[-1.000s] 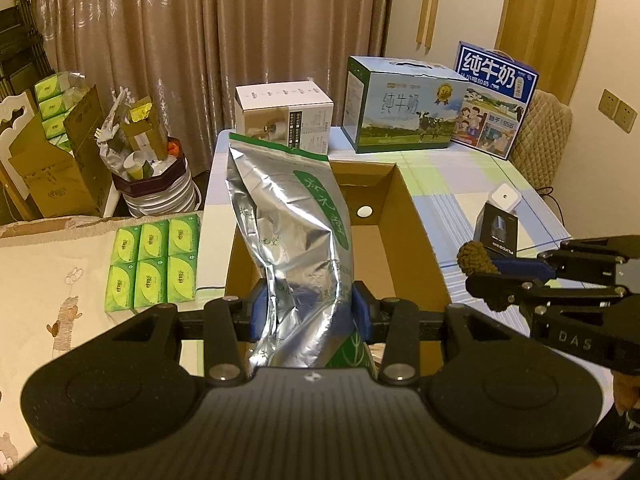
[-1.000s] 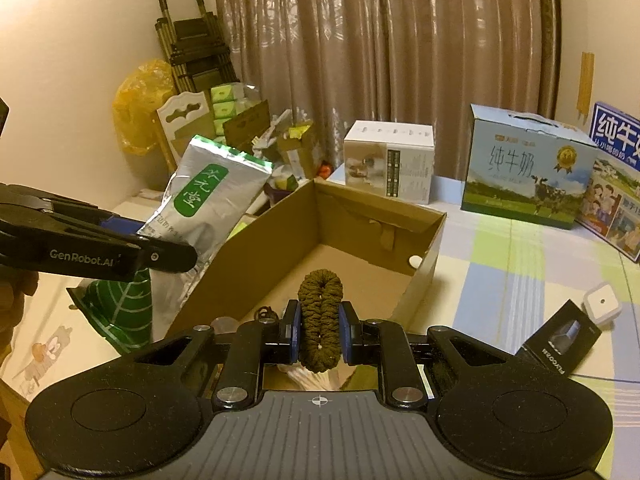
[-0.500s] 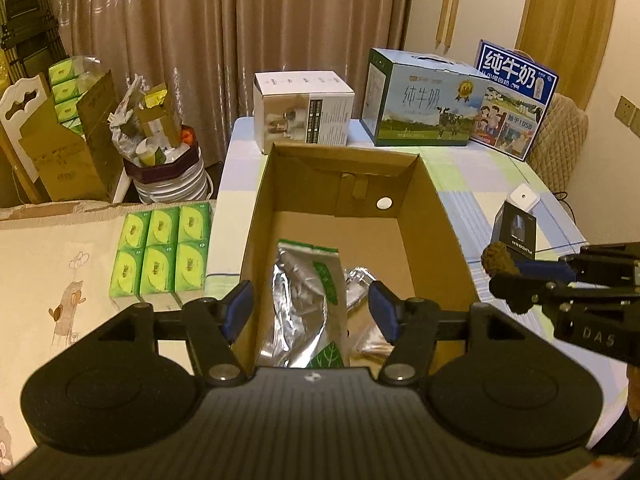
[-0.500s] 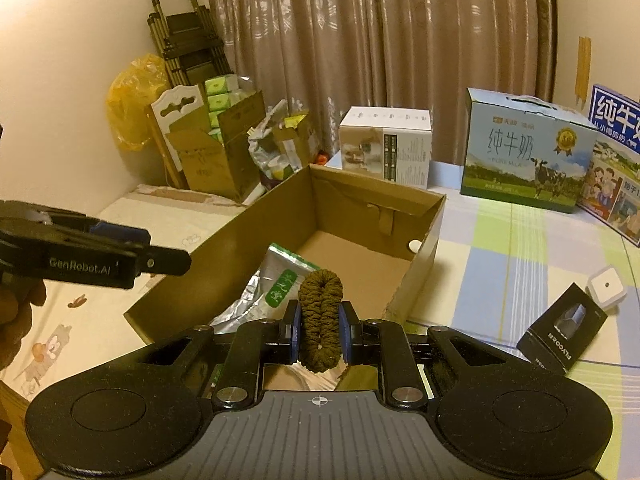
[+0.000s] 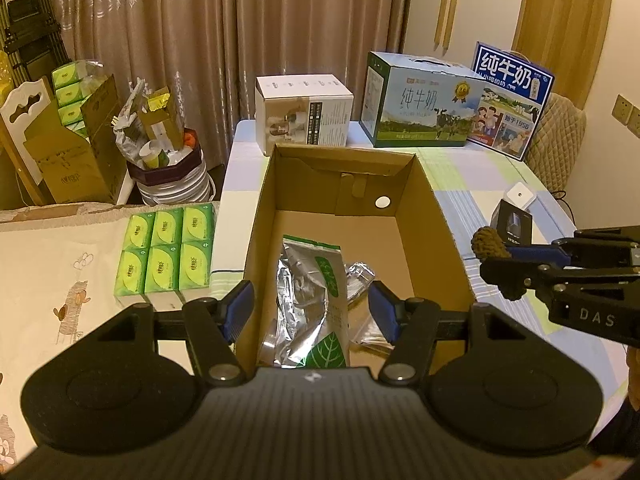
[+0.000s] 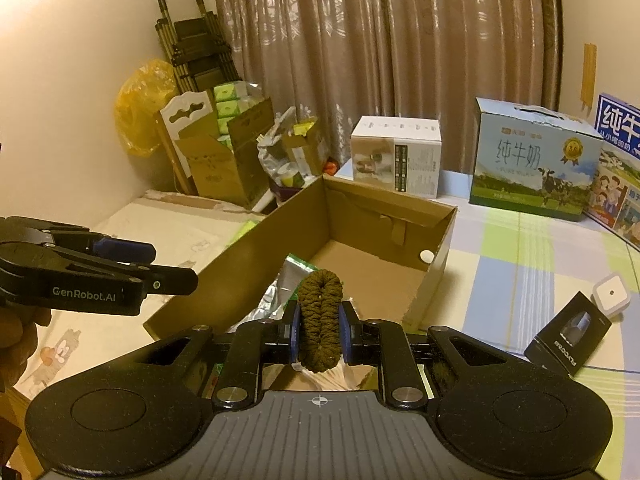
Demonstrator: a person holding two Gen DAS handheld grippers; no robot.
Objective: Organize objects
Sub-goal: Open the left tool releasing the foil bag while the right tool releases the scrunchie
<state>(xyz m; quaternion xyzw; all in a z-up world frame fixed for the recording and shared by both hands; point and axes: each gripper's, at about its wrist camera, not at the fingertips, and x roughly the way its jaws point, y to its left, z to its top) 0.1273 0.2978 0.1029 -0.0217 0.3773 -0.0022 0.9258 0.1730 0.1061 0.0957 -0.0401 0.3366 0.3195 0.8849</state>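
Note:
An open cardboard box (image 5: 436, 216) (image 6: 438, 240) stands on the checked table. A silver foil pouch with green leaf print (image 5: 308, 300) (image 6: 280, 288) lies flat on the box floor at its near end, beside clear plastic wrapping (image 5: 360, 280). My left gripper (image 5: 312, 308) hovers open above the pouch, pads apart and touching nothing; in the right wrist view the left gripper (image 6: 160, 268) sits at the left. My right gripper (image 6: 320, 328) is shut on a brown braided rope loop (image 6: 320, 320) (image 5: 494, 252), held just over the box's right near wall.
A green tissue multipack (image 5: 164, 256) lies left of the box. Behind it stand a white carton (image 5: 304, 116) and two milk cartons (image 5: 420, 108) (image 5: 512, 100). A black product box (image 6: 568, 336) and white cube (image 6: 610, 294) lie right of the box. Clutter fills the back left.
My left gripper let go of the foil pouch; it dropped from upright between the pads to lying flat in the box. The left jaws widened. The right gripper kept its grip on the rope.

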